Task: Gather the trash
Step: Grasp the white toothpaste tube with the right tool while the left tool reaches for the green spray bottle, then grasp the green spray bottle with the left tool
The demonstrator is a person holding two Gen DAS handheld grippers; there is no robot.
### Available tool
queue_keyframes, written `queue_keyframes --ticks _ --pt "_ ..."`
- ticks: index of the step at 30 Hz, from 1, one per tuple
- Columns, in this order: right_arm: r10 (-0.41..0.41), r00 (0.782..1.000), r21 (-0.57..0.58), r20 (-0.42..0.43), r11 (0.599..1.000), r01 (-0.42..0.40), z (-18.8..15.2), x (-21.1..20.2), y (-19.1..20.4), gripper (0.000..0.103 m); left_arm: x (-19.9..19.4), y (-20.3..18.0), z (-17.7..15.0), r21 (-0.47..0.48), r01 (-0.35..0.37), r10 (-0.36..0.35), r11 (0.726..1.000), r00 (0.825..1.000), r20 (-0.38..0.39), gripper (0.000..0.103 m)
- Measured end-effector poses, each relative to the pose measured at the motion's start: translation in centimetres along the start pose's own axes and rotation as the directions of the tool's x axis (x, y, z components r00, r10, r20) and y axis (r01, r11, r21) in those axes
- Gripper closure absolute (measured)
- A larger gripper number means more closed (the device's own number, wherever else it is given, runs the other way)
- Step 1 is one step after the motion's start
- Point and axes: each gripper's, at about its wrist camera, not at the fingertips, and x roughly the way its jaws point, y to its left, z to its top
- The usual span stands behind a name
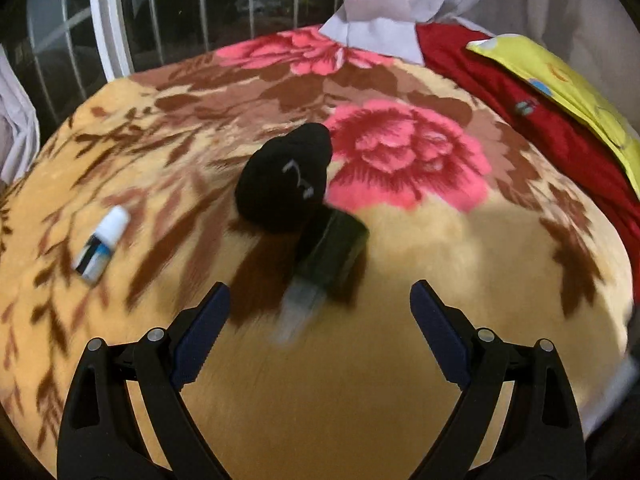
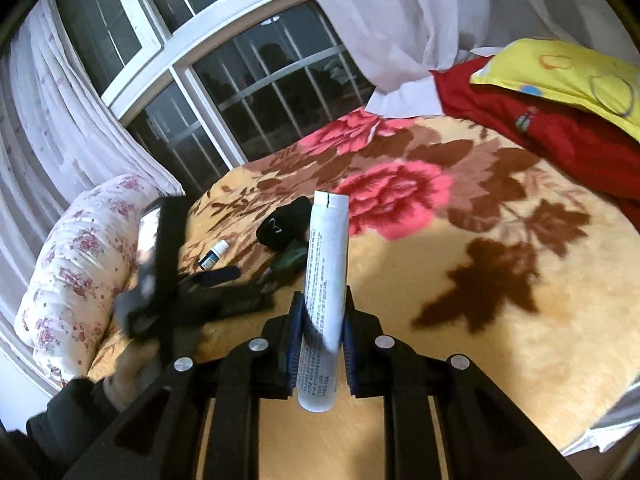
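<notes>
A dark green spray bottle (image 1: pixel 326 258) with a clear cap lies on the floral blanket (image 1: pixel 320 380), just ahead of my left gripper (image 1: pixel 320 292), which is open and empty. A black sock (image 1: pixel 286 178) lies right behind the bottle. A small white dropper bottle (image 1: pixel 102 244) lies to the left. My right gripper (image 2: pixel 320 300) is shut on a white tube (image 2: pixel 325 280) and holds it upright above the blanket. The right wrist view also shows the sock (image 2: pixel 282 228), the dropper bottle (image 2: pixel 214 256), the green bottle (image 2: pixel 290 260) and the blurred left gripper (image 2: pixel 228 276).
A red cloth (image 1: pixel 540 120) and a yellow pillow (image 1: pixel 568 80) lie at the bed's far right. A white floral pillow (image 2: pixel 80 272) sits at the left. A barred window (image 2: pixel 224 92) and white curtains (image 2: pixel 400 20) stand behind the bed.
</notes>
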Motion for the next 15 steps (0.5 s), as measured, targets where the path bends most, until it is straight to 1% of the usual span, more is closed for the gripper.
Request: queue_keyframes --ticks 2,3,4,5,6,7,8,11,13,15 --pt "0.008 1.0 0.013 0.001 1.0 -0.008 -0.5 -0.4 -0.5 0.085 1.3 -0.2 0.8 0.007 -0.002 0.002 1.0 1.0 -0.024 0.016" --pt "0.012 1.0 0.015 -0.001 1.0 -0.012 -0.7 -0.4 -0.6 0.085 2.2 -0.3 1.0 0.004 -0.013 0.013 1.0 0.999 -0.049 0.02" --pt "0.016 1.0 0.015 -0.005 1.0 -0.016 -1.0 -0.4 -0.7 0.085 3.5 -0.1 1.1 -0.006 -0.011 0.011 1.0 0.996 -0.092 0.039" --pt "0.019 1.0 0.014 -0.007 1.0 -0.019 -1.1 -0.4 -0.7 0.085 4.1 0.0 1.1 -0.01 -0.02 0.019 1.0 0.994 -0.111 0.04" --pt "0.021 1.0 0.012 -0.007 1.0 -0.021 -1.4 -0.4 -0.6 0.085 3.9 0.0 1.1 -0.013 -0.016 0.015 1.0 0.996 -0.09 0.044" --pt "0.022 1.0 0.009 -0.009 1.0 -0.022 -1.4 -0.3 -0.5 0.085 3.7 0.0 1.1 -0.012 -0.006 0.005 1.0 0.997 -0.083 0.055" --pt "0.027 1.0 0.007 -0.01 1.0 -0.027 -1.6 -0.2 -0.3 0.085 3.5 0.0 1.0 -0.011 0.005 -0.006 1.0 0.997 -0.074 0.058" --pt "0.044 0.999 -0.003 -0.015 0.999 -0.044 -2.2 0.0 0.5 0.085 2.6 0.1 0.5 -0.023 0.007 -0.008 1.0 0.999 -0.051 0.06" --pt "0.057 0.998 -0.009 -0.019 0.998 -0.057 -2.5 -0.1 1.2 0.085 1.3 0.3 0.0 -0.047 0.009 -0.01 0.999 1.0 -0.025 0.061" --pt "0.071 0.997 -0.016 -0.027 0.997 -0.072 -2.9 -0.2 1.9 0.085 -0.7 0.9 -1.1 -0.078 0.034 -0.034 0.996 0.999 0.003 0.062"
